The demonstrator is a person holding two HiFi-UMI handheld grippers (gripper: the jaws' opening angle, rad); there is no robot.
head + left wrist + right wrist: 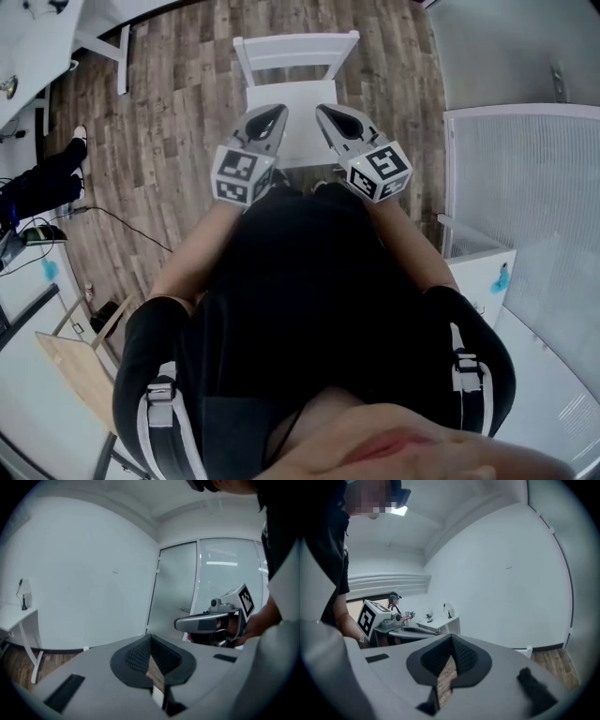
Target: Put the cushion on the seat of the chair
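Observation:
A white chair [295, 52] stands on the wood floor straight ahead, its back at the far side. Its seat [298, 101] shows as a white square between my two grippers; I cannot tell a cushion apart from the seat. My left gripper [274, 114] and right gripper [328, 112] are held high, side by side above the seat, both shut with nothing between the pads. In the left gripper view the jaws [151, 641] meet, and the right gripper [206, 623] hangs beside them. In the right gripper view the jaws [451, 641] meet too.
A white desk [37, 47] stands at the far left, with a person's leg and shoe [47, 173] and cables [103, 216] below it. A wooden frame [80, 366] leans at the lower left. A frosted glass partition [525, 187] and a white box [483, 272] stand on the right.

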